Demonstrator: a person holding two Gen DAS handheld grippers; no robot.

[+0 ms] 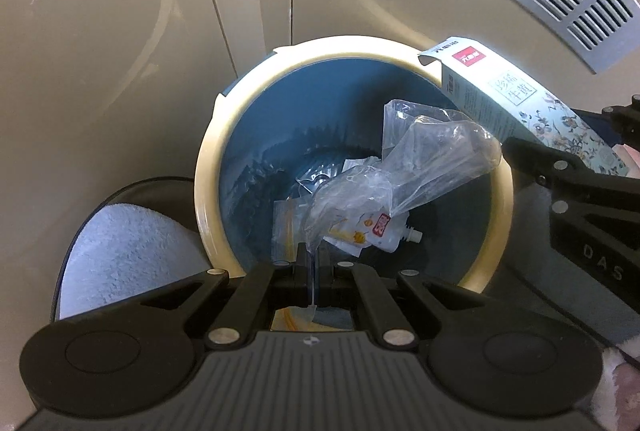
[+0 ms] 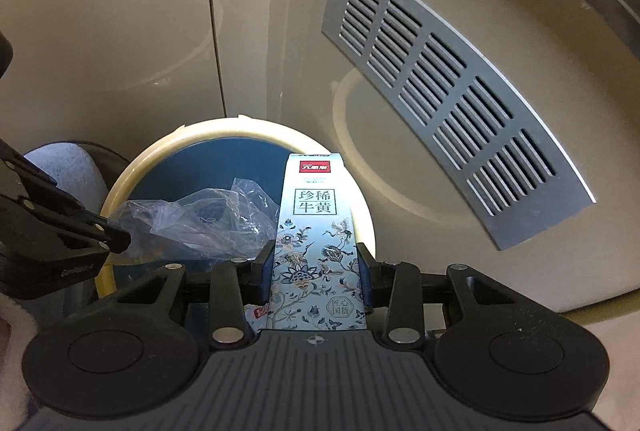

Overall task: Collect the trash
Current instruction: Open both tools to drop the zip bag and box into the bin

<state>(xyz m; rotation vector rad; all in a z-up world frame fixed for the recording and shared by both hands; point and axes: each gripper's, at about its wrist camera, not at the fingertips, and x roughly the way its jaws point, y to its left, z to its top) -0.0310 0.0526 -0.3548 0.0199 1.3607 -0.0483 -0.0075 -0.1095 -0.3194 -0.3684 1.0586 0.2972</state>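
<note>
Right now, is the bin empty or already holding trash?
Holding trash. The blue bin has a spouted pouch and clear wrappers on its floor.

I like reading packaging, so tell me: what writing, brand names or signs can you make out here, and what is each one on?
"珍稀牛黄": framed panel on the floral box.
"匠心国货": seal near that box's lower end.
Red brand tag at the box's top: white characters, too blurred to read.
"DAS": on the right tool, left wrist view.
Small lettering on the left tool, right wrist view: too blurred.
Red label on the pouch in the bin: unreadable.
</note>
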